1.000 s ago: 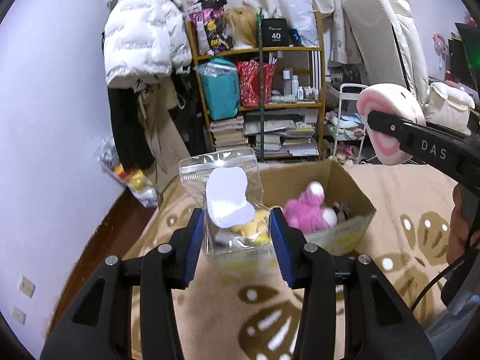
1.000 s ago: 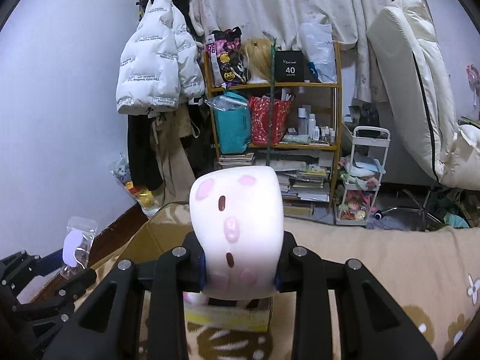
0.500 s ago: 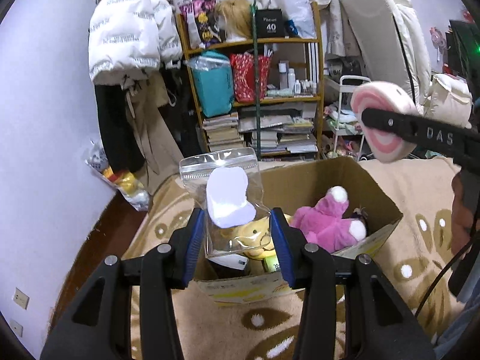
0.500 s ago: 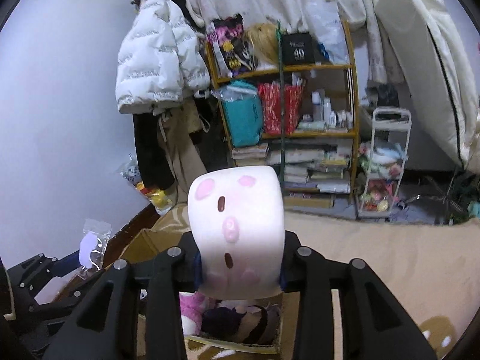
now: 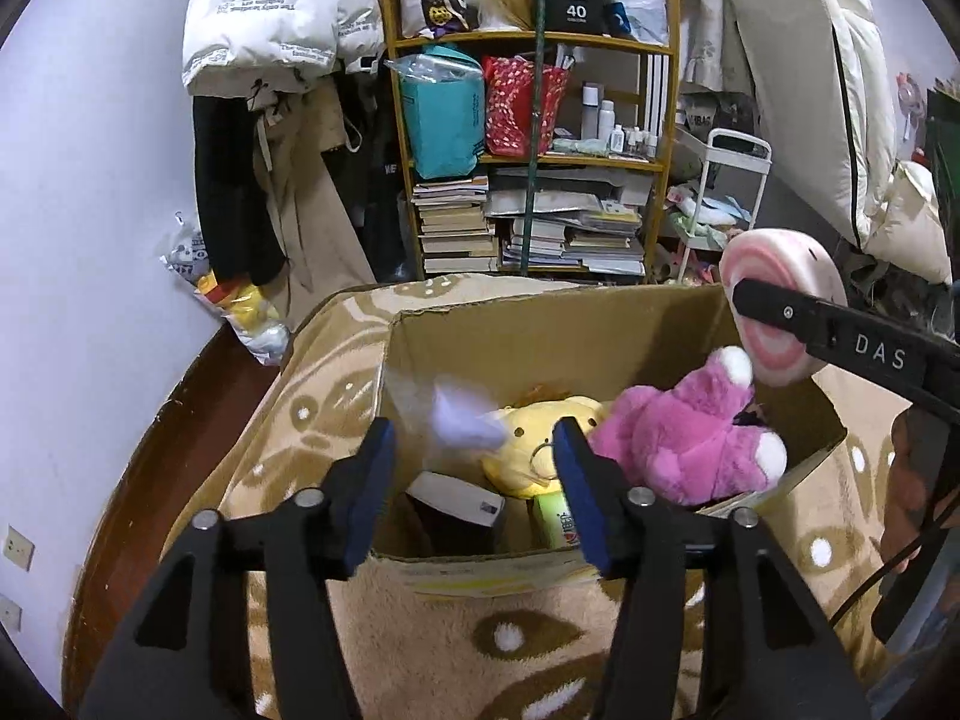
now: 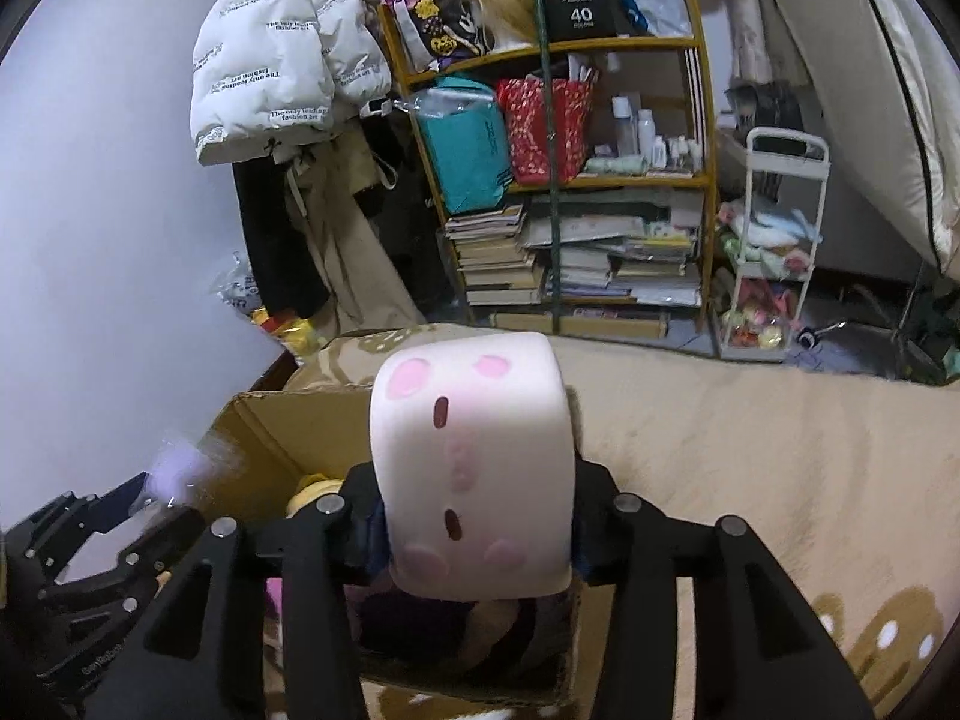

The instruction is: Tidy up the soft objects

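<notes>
A cardboard box [image 5: 558, 330] sits on the patterned blanket and holds a pink plush [image 5: 690, 432], a yellow plush [image 5: 540, 432] and other items. My left gripper [image 5: 474, 480] is open over the box's near edge. A clear zip bag with a white soft piece [image 5: 462, 420] is blurred between its fingers, falling into the box; it also shows in the right wrist view [image 6: 180, 468]. My right gripper [image 6: 474, 516] is shut on a white cube plush with pink spots [image 6: 474, 468], held above the box [image 6: 270, 438]. The plush also shows in the left wrist view [image 5: 780, 312].
A wooden shelf [image 5: 540, 150] with books, bags and bottles stands behind the box. A white puffer jacket [image 5: 270, 12] hangs at the left. A white trolley [image 6: 774, 252] and a leaning mattress [image 6: 870, 90] are at the right. The blanket [image 6: 750, 450] spreads rightward.
My left gripper has opened and let go of the zip bag, which drops into the box. Both grippers have moved closer over the box; the right still holds the cube plush.
</notes>
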Motion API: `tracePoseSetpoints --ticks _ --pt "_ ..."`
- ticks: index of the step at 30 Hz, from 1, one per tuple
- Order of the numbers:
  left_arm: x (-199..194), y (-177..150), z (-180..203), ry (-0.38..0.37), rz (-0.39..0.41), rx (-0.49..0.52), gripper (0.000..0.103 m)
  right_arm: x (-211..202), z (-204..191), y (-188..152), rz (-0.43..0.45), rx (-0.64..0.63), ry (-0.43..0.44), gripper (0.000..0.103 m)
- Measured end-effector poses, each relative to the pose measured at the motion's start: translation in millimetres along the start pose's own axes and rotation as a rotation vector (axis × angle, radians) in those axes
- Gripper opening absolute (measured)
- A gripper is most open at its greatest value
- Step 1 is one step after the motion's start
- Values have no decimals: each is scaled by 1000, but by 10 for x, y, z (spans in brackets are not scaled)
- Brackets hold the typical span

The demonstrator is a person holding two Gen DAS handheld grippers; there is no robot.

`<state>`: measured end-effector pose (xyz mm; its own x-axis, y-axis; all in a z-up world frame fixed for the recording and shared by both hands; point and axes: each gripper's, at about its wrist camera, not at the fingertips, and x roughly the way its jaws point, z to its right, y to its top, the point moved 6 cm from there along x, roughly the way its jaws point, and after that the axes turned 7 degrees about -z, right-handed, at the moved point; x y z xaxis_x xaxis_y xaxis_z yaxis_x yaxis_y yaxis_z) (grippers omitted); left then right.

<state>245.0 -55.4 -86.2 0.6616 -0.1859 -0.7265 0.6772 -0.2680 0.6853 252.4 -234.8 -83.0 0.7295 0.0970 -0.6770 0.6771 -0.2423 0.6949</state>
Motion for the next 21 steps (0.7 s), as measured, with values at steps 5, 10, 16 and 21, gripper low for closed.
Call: tracePoseSetpoints --ticks 5,10,16,21 --pt "-105 -34 18 34 4 23 73 -241 -39 35 83 -5 -10 90" --pt "-283 -65 -1 76 9 31 90 -488 -13 65 118 22 -10 102" --pt "-692 -53 -140 79 55 -37 97 -787 -9 55 144 25 -32 103" --pt "-1007 -45 -264 92 84 -65 99 -1060 -48 10 164 21 -41 103"
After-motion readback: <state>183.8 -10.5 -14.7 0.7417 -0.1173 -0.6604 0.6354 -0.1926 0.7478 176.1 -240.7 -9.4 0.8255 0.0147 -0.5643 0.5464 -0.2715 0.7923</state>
